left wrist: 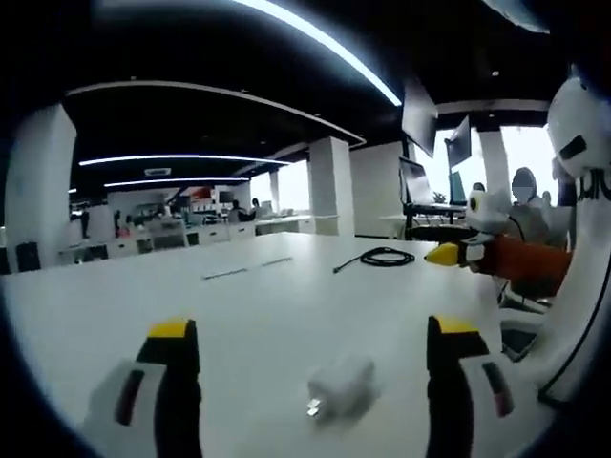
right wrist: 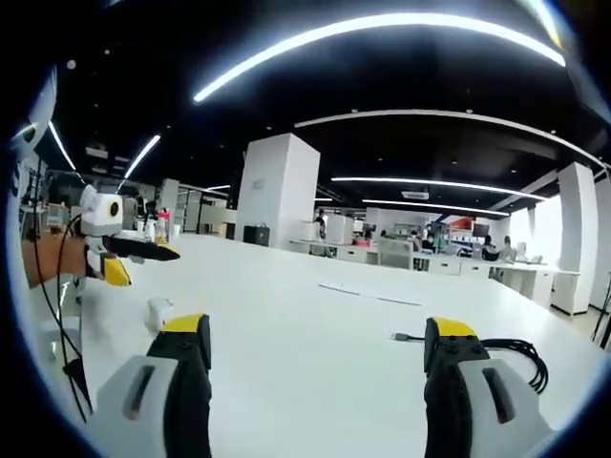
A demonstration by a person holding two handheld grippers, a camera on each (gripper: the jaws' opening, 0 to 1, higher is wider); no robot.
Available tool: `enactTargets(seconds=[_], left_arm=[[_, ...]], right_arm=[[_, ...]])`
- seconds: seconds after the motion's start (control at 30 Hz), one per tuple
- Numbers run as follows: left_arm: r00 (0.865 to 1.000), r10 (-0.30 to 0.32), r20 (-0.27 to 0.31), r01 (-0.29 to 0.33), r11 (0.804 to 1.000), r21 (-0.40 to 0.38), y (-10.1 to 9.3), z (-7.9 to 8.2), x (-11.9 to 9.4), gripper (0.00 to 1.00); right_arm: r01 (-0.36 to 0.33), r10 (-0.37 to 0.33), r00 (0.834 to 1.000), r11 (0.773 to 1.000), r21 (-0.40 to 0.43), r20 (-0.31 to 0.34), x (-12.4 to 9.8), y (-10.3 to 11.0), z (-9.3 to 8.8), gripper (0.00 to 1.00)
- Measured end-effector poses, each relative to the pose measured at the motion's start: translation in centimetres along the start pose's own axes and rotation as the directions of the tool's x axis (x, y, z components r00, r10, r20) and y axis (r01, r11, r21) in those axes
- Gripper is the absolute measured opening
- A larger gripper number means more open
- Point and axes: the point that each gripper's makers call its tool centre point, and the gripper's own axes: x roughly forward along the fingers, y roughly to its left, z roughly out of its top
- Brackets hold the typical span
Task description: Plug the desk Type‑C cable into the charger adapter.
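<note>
A white charger adapter (left wrist: 342,385) lies on the white desk (left wrist: 258,305), between the tips of my left gripper (left wrist: 313,334), which stands open around it without touching. The same adapter (right wrist: 159,311) shows small at the left in the right gripper view. A black coiled Type-C cable (left wrist: 382,257) rests farther back on the desk, its plug end pointing left. In the right gripper view the cable (right wrist: 511,353) lies just behind the right fingertip (right wrist: 449,329) of my right gripper (right wrist: 315,329), which is open and holds nothing. The other gripper (left wrist: 468,250) enters from the right; the left one (right wrist: 119,250) shows at the left.
The desk is long and white, with thin seams (left wrist: 246,267) across its middle. Monitors (left wrist: 420,181) stand at the far right end. A person in white (left wrist: 582,191) is at the right edge. Office desks and columns (right wrist: 277,191) fill the background.
</note>
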Motion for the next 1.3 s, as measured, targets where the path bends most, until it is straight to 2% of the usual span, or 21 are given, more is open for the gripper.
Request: enactTargets(seconds=[0.27, 0.43, 0.57, 0.63, 0.73, 0.9, 1.0, 1.3], left_arm=[[0.997, 0.075, 0.031, -0.075, 0.997, -0.006, 0.9, 0.4, -0.6, 1.00], [0.988, 0.133, 0.076, -0.129, 0.990, -0.060, 2.0, 0.9, -1.2, 1.00], [0.980, 0.176, 0.091, -0.171, 0.983, -0.062, 2.5, 1.2, -1.5, 1.00], [0.973, 0.217, 0.083, -0.212, 0.975, -0.064, 3.2, 1.0, -1.7, 1.00], [0.962, 0.261, 0.081, -0.251, 0.961, -0.115, 3.9, 0.7, -2.0, 1.00], [0.959, 0.272, 0.078, -0.261, 0.957, -0.130, 3.9, 0.5, -2.1, 1.00], [0.959, 0.274, 0.069, -0.268, 0.959, -0.090, 3.7, 0.4, -1.9, 1.00], [0.957, 0.273, 0.102, -0.265, 0.961, -0.078, 3.7, 1.0, -2.0, 0.98]], right_arm=[[-0.001, 0.001, 1.000, 1.000, 0.004, 0.002, 0.0, 0.0, 0.0, 0.94], [-0.002, 0.002, 1.000, 1.000, 0.005, 0.004, 0.1, 0.1, 0.0, 0.94], [0.000, 0.000, 1.000, 1.000, 0.005, 0.006, 0.1, 0.1, 0.0, 0.94], [0.000, 0.000, 1.000, 1.000, 0.006, 0.006, 0.2, 0.1, 0.0, 0.94], [0.001, -0.001, 1.000, 1.000, 0.007, 0.003, 0.2, 0.1, -0.2, 0.94], [0.002, -0.003, 1.000, 1.000, 0.008, 0.004, 0.2, 0.0, -0.2, 0.94], [0.003, -0.003, 1.000, 1.000, 0.010, 0.004, 0.2, 0.0, -0.2, 0.94], [0.000, 0.000, 1.000, 1.000, 0.004, -0.014, 0.0, -0.4, -0.7, 0.94]])
